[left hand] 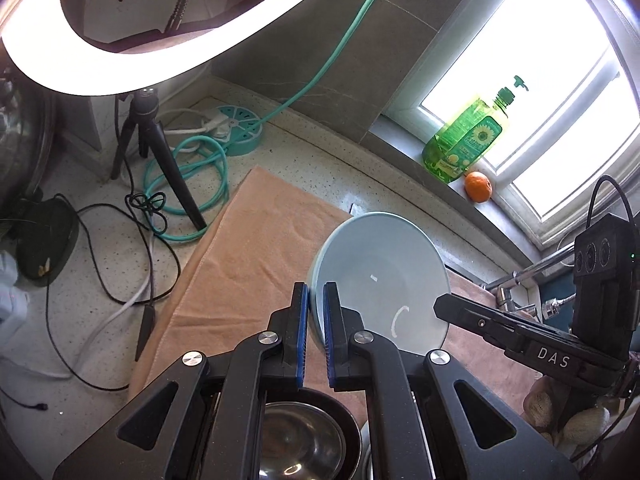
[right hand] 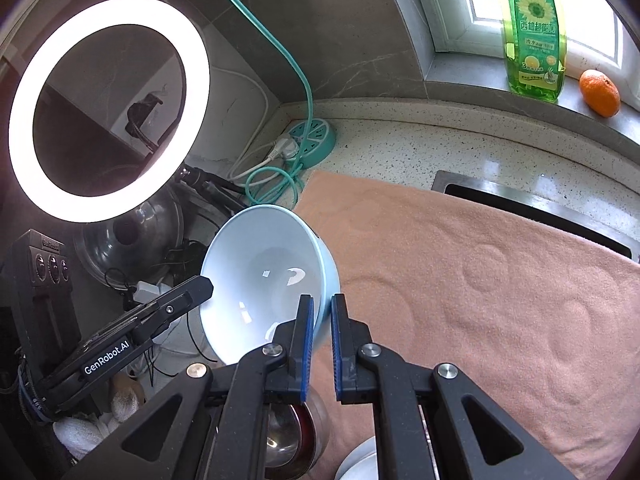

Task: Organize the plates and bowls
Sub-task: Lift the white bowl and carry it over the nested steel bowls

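Note:
A light blue bowl (left hand: 380, 280) is held tilted in the air above a peach towel (left hand: 248, 248). My left gripper (left hand: 316, 304) is shut on its left rim. My right gripper (right hand: 322, 312) is shut on the opposite rim of the same bowl (right hand: 264, 280). The right gripper also shows in the left wrist view (left hand: 440, 305), and the left gripper shows in the right wrist view (right hand: 206, 286). A steel bowl (left hand: 300, 440) inside a dark bowl sits below the grippers, and it also shows in the right wrist view (right hand: 288, 436).
A ring light (right hand: 108, 108) on a tripod (left hand: 160, 152) stands at the left, with a teal power hub (left hand: 236, 128) and tangled cables (left hand: 132, 240). A green soap bottle (right hand: 534, 32) and an orange (right hand: 600, 92) sit on the windowsill. A sink edge (right hand: 520, 196) lies behind the towel.

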`<action>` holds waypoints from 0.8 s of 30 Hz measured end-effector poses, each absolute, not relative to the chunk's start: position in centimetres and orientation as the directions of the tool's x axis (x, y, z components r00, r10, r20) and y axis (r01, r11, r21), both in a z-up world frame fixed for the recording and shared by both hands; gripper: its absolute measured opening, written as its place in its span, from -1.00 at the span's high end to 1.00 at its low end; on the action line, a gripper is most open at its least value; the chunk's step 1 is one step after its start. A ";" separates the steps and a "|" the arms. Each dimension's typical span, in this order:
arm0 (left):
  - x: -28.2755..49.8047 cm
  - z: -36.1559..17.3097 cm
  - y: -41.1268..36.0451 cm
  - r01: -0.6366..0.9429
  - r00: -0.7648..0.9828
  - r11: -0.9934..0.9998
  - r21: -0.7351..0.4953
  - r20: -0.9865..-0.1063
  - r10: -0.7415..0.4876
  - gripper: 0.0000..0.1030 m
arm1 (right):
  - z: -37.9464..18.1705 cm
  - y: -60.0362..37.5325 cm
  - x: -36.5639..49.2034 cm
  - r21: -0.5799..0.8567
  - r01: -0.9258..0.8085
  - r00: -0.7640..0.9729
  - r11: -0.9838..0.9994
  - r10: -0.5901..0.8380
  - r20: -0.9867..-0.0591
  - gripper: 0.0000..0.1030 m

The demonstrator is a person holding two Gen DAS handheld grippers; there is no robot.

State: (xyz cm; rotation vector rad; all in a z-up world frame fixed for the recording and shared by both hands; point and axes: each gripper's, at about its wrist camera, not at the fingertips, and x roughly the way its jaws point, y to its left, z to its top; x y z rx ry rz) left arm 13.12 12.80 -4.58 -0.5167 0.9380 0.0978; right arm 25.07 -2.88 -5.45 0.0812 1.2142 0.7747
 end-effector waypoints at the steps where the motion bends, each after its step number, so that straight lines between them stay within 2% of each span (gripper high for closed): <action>1: 12.5 -4.6 12.8 -0.303 0.598 0.873 -0.382 -0.789 -0.138 0.89 | -5.5 -2.9 24.5 0.452 -0.494 0.126 0.743 0.575 -0.808 0.85; 24: 3.7 -7.2 13.6 -0.351 0.576 0.834 -0.426 -0.801 -0.167 0.89 | -9.2 -2.9 15.6 0.462 -0.516 0.036 0.722 0.557 -0.830 0.83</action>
